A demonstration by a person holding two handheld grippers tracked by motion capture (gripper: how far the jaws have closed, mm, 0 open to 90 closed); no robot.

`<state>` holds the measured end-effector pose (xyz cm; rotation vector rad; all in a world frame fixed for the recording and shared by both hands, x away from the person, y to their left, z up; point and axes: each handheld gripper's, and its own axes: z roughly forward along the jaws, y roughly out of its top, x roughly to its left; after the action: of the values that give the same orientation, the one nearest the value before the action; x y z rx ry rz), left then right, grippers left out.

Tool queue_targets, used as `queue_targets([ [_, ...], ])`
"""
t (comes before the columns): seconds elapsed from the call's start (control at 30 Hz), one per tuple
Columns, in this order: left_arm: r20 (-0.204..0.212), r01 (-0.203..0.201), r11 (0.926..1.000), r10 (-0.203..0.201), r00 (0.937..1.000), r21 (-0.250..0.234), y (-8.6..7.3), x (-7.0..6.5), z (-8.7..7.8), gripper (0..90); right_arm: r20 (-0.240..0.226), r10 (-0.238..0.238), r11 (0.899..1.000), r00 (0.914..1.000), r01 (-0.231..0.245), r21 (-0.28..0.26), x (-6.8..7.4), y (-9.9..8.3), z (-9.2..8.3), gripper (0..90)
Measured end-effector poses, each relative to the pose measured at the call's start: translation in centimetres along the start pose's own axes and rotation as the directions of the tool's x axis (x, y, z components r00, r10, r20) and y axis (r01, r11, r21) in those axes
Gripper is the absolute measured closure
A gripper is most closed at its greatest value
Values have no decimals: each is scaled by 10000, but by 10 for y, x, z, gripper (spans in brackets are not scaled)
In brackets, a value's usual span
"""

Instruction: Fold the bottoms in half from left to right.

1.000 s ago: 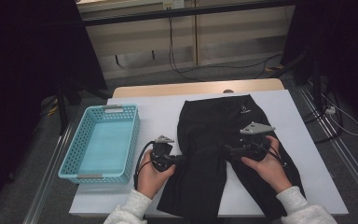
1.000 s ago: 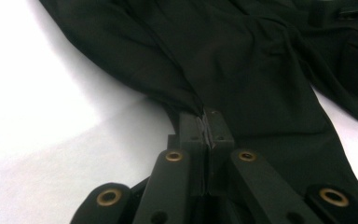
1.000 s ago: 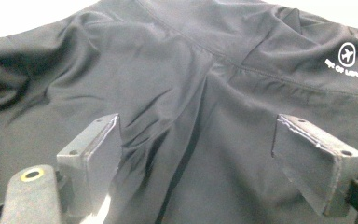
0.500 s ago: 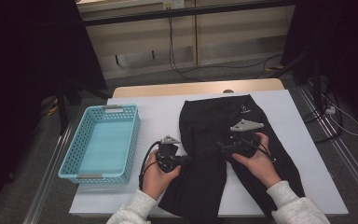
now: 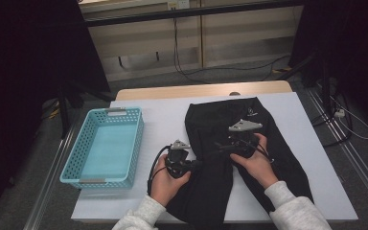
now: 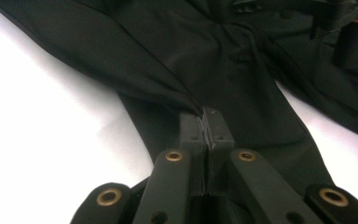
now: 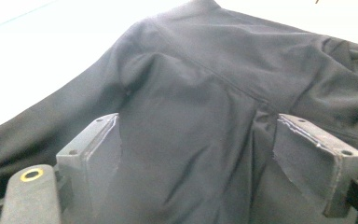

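A pair of black trousers [image 5: 230,117] lies flat on the white table [image 5: 163,120], legs toward the person. My left gripper [image 5: 196,164] is at the garment's left edge, jaws shut on a pinch of the black fabric [image 6: 223,60], which pulls into a taut fold at the left gripper [image 6: 206,114]. My right gripper [image 5: 220,146] hovers low over the middle of the trousers, pointing left toward the other gripper. Seen from the right gripper [image 7: 200,135], the jaws stand wide apart, with black cloth [image 7: 223,51] lying between and beneath the pads [image 7: 98,140], which are not pressing on it.
A light blue plastic basket [image 5: 76,172], empty, sits on the table's left side. A wooden board edge [image 5: 172,91] runs along the far side of the table. Cables lie on the floor beyond and to the right.
The right hand has slid its gripper leftward across the trousers, closer to the left gripper. The left gripper has barely moved and keeps its pinch on the fabric.
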<state>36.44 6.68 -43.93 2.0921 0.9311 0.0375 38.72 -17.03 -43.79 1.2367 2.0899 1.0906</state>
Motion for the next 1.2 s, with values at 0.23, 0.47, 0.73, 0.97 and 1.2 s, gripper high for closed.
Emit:
queue_targets([
  [0.23, 42, -11, 9999, 12, 10000, -171, 0, -2, 1, 890, -252, 62, 9999, 9997, -65, -128, 6, 5, 9, 155],
  [0.47, 116, 42, 9996, -39, 9999, -273, -2, -2, 2, 890, -453, 134, 9998, 9989, -140, -122, 12, 9, 16, 154],
  [0.73, 143, -9, 9997, 12, 9999, -263, -2, -2, 4, 890, -652, 255, 9996, 9975, -248, 102, 17, 11, 28, 183],
  [0.97, 137, 26, 9994, -21, 9999, -339, -2, -2, 5, 890, -886, 184, 9997, 9959, -171, 153, 24, 15, 33, 191],
  [1.2, 258, -136, 9993, 144, 9996, -336, -1, -3, 7, 889, -1328, 271, 9988, 9908, -214, 444, 32, 21, 49, 380],
])
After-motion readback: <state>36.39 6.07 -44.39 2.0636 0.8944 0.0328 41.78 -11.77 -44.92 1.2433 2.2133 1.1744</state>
